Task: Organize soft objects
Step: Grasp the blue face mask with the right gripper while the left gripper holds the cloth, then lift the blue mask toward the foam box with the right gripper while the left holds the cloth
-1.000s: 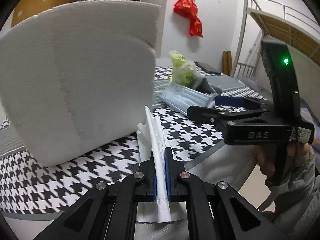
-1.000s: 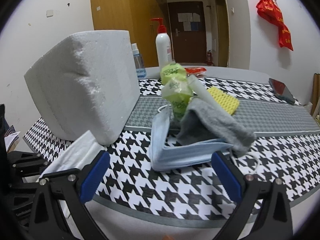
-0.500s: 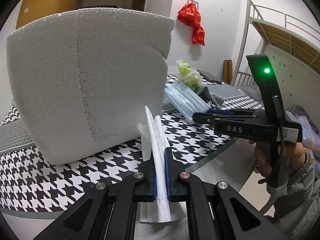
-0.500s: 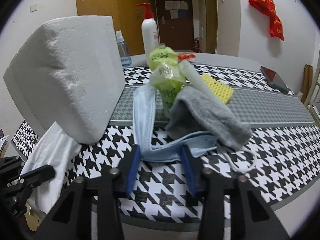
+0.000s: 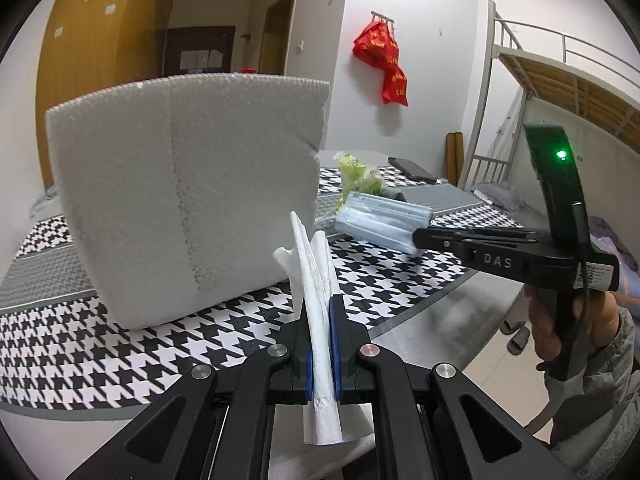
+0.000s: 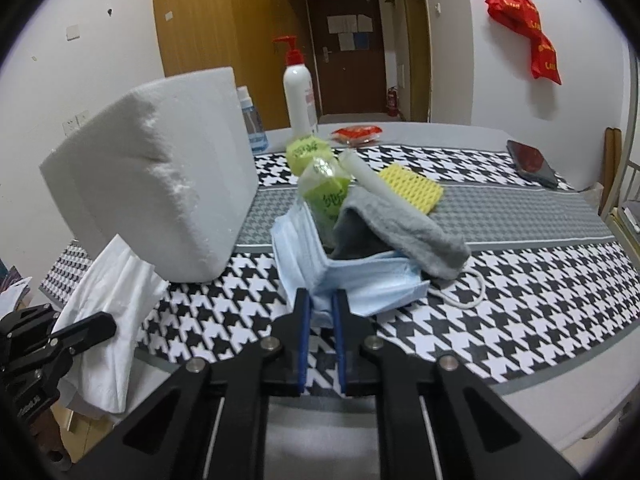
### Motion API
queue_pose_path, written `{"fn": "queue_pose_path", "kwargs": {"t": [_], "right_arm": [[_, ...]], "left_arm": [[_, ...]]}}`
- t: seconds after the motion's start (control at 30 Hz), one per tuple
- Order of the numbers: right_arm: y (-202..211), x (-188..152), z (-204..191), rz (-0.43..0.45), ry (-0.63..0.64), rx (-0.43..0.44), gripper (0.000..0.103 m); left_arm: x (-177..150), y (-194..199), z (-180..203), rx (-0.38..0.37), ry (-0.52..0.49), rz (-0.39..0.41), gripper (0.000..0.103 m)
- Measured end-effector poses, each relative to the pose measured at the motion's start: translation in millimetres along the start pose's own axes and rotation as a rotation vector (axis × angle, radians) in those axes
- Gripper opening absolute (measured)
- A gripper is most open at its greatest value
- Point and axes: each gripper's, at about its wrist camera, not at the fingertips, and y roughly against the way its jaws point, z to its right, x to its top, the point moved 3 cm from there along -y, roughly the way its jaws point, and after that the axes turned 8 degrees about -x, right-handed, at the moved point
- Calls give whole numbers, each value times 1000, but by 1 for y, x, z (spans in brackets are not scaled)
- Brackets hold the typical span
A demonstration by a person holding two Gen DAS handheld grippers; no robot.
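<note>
Left gripper (image 5: 320,344): jaws pressed flat on a white tissue (image 5: 316,280), bottom centre of its view.
Right gripper (image 6: 320,320): jaws nearly together, pinching the near edge of the blue face mask (image 6: 360,280).
Change: a second ago these jaws stood wide apart around the mask; they have narrowed onto it.
Mask pile: centre frame on the houndstooth cloth (image 6: 520,280), under a grey cloth (image 6: 400,228) and green packets (image 6: 324,192).
Nearby: foam block (image 6: 160,184) at left, close beside the pile; yellow sponge (image 6: 416,190) and pump bottle (image 6: 300,92) behind.

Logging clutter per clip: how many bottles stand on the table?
2: a white pump bottle with a red pump at the far edge, and a clear blue-tinted bottle left of it, partly hidden behind the white foam block. Others may be hidden.
</note>
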Motion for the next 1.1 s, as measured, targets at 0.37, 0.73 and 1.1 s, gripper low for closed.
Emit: {"fn": "queue_pose_path", "kwargs": {"t": [0.37, 0.73, 1.1], "right_arm": [[49, 4, 1, 106, 0, 4, 14], [80, 9, 5, 183, -14, 16, 14], [105, 18, 3, 251, -14, 26, 14]], "left_arm": [[1, 34, 10, 21, -28, 61, 7], [3, 63, 23, 31, -55, 117, 7], [2, 79, 27, 48, -53, 153, 7]]}}
